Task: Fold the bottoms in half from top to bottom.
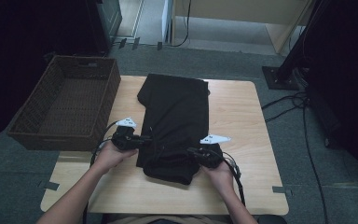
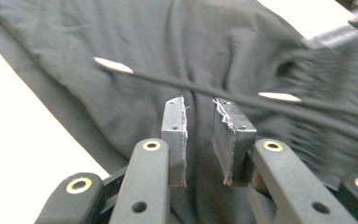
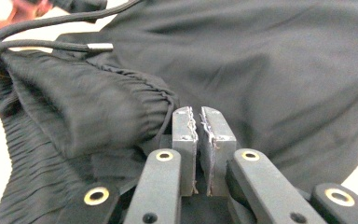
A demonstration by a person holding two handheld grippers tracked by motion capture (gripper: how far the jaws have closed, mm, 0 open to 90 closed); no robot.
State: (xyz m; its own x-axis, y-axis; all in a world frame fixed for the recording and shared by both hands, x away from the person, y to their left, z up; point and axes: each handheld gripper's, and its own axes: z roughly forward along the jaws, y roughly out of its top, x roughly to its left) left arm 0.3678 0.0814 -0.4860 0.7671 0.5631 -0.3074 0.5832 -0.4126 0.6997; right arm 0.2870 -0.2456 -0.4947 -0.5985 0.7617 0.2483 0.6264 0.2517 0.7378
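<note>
A pair of black trousers [image 1: 177, 107] lies folded lengthwise on the wooden table [image 1: 242, 121], its gathered waistband [image 1: 168, 168] toward the near edge. My left gripper [image 1: 144, 140] sits at the trousers' left edge. In the left gripper view its jaws [image 2: 199, 105] stand a little apart over the cloth [image 2: 121, 37], nothing pinched, and the black drawstring [image 2: 191, 86] with its pale tips crosses just beyond them. My right gripper [image 1: 192, 151] rests on the waistband's right side. Its pads [image 3: 198, 112] are pressed together beside the elastic waistband [image 3: 88, 107] and the drawstring [image 3: 51, 45]; no cloth shows between them.
A dark wicker basket [image 1: 51, 140] stands off the table's left side. Black cables [image 1: 303, 121] run over the grey carpet on the right, beside a dark stand base [image 1: 279, 77]. Bare wood shows to the right of the trousers and along the near edge.
</note>
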